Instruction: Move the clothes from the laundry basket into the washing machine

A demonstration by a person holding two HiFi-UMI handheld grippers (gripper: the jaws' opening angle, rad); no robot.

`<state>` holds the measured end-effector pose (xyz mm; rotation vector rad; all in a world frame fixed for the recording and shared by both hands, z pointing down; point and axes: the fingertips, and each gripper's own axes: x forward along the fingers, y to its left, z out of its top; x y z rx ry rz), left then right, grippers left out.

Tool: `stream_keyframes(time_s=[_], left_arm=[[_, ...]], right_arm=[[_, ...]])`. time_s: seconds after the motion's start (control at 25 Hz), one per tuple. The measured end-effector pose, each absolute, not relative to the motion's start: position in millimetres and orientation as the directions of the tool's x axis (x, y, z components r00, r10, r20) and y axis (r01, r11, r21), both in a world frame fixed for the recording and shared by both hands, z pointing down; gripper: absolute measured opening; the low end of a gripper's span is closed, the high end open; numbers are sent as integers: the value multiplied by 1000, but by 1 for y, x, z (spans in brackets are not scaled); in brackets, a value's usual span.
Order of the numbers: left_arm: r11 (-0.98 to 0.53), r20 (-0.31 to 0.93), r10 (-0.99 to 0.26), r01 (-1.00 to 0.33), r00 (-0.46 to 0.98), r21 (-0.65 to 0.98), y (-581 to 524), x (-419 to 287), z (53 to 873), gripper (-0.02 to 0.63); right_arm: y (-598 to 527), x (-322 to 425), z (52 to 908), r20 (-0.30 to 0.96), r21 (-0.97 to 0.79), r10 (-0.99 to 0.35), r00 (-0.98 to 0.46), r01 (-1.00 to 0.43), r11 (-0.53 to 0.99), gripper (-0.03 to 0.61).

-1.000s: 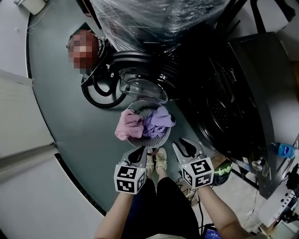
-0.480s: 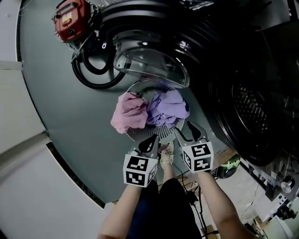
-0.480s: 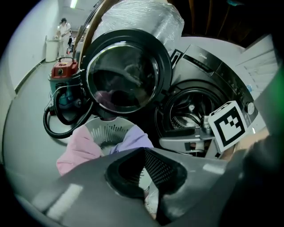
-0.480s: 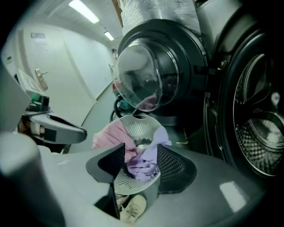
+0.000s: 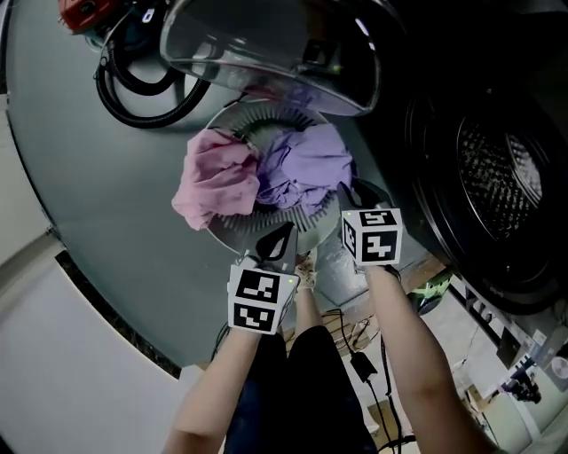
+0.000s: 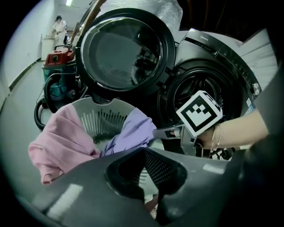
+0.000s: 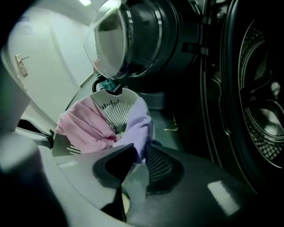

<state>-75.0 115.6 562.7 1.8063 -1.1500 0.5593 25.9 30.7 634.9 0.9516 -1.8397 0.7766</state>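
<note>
The laundry basket (image 5: 288, 219) sits on the floor in the middle of the head view. A pink garment (image 5: 216, 182) spills over its 9 o'clock rim and a purple garment (image 5: 306, 164) is heaped toward 2 o'clock. None of the clothes are in the washing machine (image 5: 501, 177), whose open drum lies at 3 o'clock of the basket. A small mark on its top panel is too small to read.

Both bare forearms reach in from 6 o'clock, with the black-and-white marker cubes (image 5: 259, 301) facing up.
- **Right gripper (image 5: 355, 193):** it reaches further, to the basket's 4 o'clock rim. Its jaws are a narrow gap apart, with the purple garment's edge right at the tips.
- **Left gripper (image 5: 277, 241):** it hangs at the 6 o'clock rim, tips together on nothing.

The machine's glass door (image 5: 266, 40) juts over the basket at 12 o'clock. A red vacuum cleaner (image 5: 84, 11) and its coiled hose (image 5: 142, 84) lie at 10 o'clock, and cables (image 5: 355, 355) trail between the arms.
</note>
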Motion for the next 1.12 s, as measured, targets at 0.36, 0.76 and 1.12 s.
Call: stream_keyframes(time_s=[0.36, 0.76, 1.12], left_arm=[[-217, 754, -439, -872, 488, 439, 108, -59, 563, 52], [-363, 755, -407, -850, 513, 382, 94, -49, 520, 233], [-459, 723, -428, -820, 542, 343, 73, -35, 493, 301]], right_arm=[[34, 27, 592, 859, -191, -329, -393, -841, 506, 37], [68, 4, 443, 640, -389, -402, -654, -728, 565, 37], [67, 17, 320, 475, -430, -485, -734, -675, 600, 37]])
